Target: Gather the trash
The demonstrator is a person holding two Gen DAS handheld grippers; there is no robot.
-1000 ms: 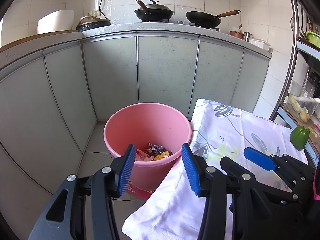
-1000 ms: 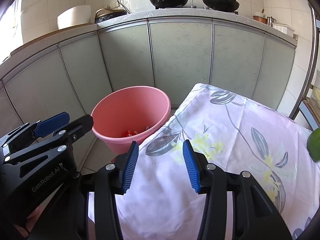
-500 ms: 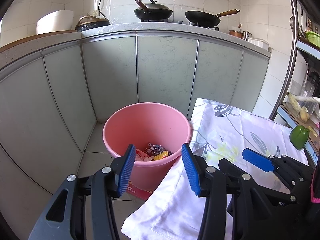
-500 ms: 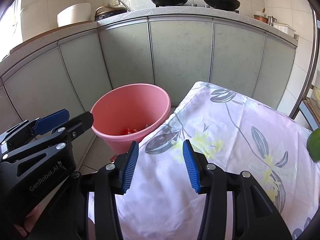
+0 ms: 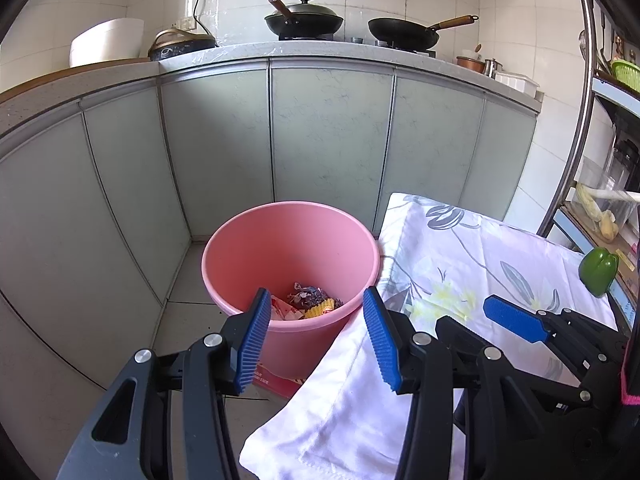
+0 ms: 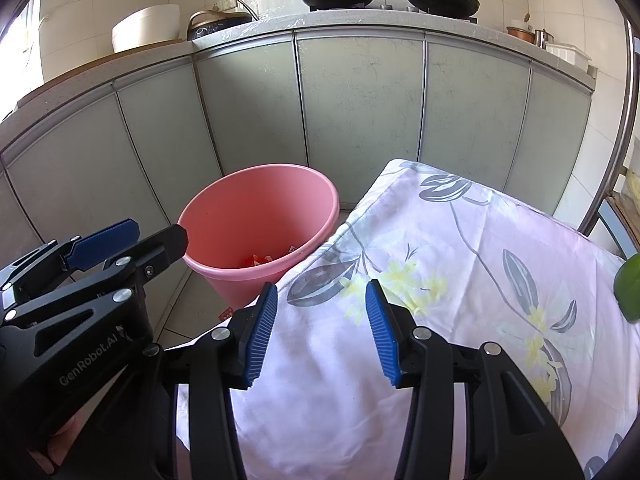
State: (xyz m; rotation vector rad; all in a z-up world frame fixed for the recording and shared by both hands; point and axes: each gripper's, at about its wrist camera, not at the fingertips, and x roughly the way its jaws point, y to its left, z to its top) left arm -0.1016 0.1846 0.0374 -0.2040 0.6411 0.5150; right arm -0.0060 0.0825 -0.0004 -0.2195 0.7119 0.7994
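Left wrist: wrappers (image 5: 308, 303) inside pink bucket (image 5: 240, 248).

The pink bucket (image 5: 290, 240) stands open-topped on the floor, so I can pass in from above. The cabinet doors (image 5: 328, 132) wall it in behind, and the floral cloth (image 6: 460, 248) edge crowds its right rim.

Both wrist views downward, sharing pink bucket (image 5: 291, 248)
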